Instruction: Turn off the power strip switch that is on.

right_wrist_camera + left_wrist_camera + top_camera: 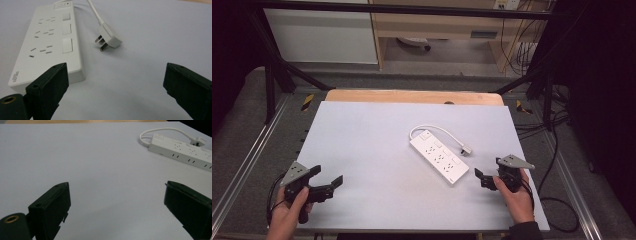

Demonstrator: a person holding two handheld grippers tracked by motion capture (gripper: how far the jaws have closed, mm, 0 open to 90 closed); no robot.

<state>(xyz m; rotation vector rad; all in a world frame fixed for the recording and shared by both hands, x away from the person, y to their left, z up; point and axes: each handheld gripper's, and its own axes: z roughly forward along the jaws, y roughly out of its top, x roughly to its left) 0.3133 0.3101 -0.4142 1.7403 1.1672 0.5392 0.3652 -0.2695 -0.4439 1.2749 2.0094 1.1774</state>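
- The right tongs [488, 178] sit at the near right part of the desk [362, 150], held by the person's right hand [517, 197]. The jaws stand wide apart and nothing is between them.
- In the right gripper view, the right tongs [115, 82] look along the desk; the left jaw is just before the near end of the power strip [47, 50], apart from it as far as one can see.
- The left tongs [328, 181] are at the near left edge of the desk, in the left hand [289, 210]. Also these jaws are wide open and hold nothing; in the left gripper view the left tongs [116, 202] have only bare desk between them.
- The white power strip [439, 155] lies flat on the desk, right of the middle, sockets up. It is near the right tongs and well apart from the left tongs.
- Its long axis runs diagonally in the high view: the switch end points to the far left, the other end points to the near right, toward the right tongs.
- The white cable [437, 129] leaves the far end, makes a loop and comes back along the right side of the strip.
- The plug [466, 149] lies on the desk just beside the strip; in the right gripper view the plug [110, 37] shows its pins toward the strip.
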